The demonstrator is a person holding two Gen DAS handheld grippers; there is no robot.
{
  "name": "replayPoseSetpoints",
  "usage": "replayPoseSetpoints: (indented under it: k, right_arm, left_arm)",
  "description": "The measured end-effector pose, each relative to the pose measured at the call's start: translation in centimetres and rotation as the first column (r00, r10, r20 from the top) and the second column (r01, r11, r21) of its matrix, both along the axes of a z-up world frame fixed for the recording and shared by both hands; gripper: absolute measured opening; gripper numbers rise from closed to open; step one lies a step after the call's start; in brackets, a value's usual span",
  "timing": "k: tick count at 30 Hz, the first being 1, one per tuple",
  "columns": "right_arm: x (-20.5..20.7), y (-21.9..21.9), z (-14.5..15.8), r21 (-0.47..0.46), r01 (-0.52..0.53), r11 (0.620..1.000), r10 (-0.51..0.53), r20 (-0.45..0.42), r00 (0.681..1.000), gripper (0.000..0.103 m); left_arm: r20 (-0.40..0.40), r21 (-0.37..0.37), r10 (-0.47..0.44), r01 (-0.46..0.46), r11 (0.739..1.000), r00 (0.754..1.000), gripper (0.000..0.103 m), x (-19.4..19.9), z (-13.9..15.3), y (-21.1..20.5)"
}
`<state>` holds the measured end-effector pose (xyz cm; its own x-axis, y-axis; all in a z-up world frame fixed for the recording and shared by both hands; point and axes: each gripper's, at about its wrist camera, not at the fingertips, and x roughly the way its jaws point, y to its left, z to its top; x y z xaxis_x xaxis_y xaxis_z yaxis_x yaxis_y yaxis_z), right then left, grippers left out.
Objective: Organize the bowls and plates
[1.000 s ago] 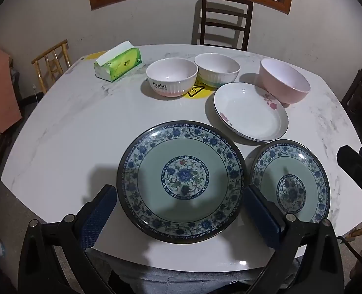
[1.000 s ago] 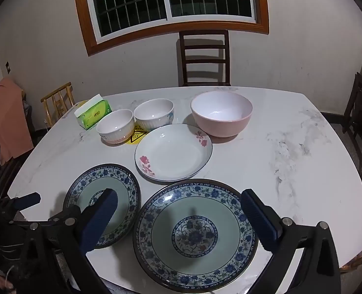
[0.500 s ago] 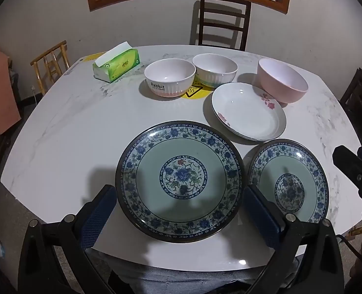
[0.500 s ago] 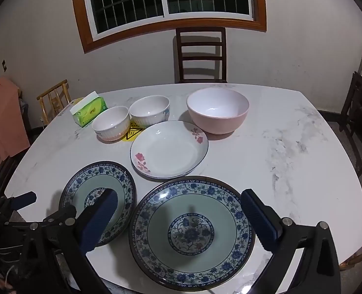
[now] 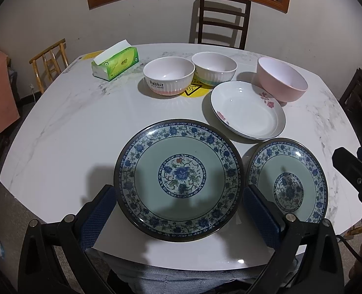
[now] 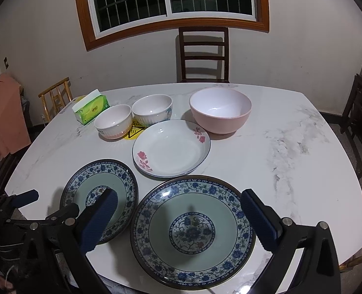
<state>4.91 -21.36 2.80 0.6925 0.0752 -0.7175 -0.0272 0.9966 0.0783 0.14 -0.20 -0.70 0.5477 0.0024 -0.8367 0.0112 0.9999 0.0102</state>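
Note:
Two blue-patterned plates lie side by side at the table's near edge. My left gripper hovers open over the left blue plate, one finger on each side of it and apart from it. Over the right blue plate my right gripper is open in the same way. Behind them sit a white floral plate, a pink bowl and two white ribbed bowls. The left blue plate also shows in the right wrist view, and the right blue plate in the left wrist view.
A green tissue box stands at the back left of the white marble table. A yellow sticker lies by the ribbed bowls. A dark chair stands behind the table, a wooden chair to the left.
The right wrist view has drifted slightly, showing more of the window. Both grippers stay open and nothing on the table has moved.

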Motion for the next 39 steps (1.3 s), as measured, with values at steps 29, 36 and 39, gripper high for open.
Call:
replayPoseSetpoints:
  k: [29, 36, 39]
  right_arm:
    - [-0.32, 0.4, -0.37, 0.004, -0.009, 1.0, 0.009, -0.017, 1.0, 0.103]
    - [-0.36, 0.43, -0.38, 0.003, -0.009, 1.0, 0.009, -0.02, 1.0, 0.102]
    - [-0.4, 0.49, -0.44, 0.002, -0.01, 1.0, 0.01, -0.021, 1.0, 0.102]
  left_arm:
    - [-0.016, -0.004, 0.006, -0.006, 1.0, 1.0, 0.102, -0.26, -0.51, 0.23]
    - [-0.018, -0.005, 0.004, -0.004, 1.0, 1.0, 0.102, -0.24, -0.48, 0.21]
    - [-0.019, -0.002, 0.004, -0.004, 1.0, 1.0, 0.102, -0.27, -0.51, 0.19]
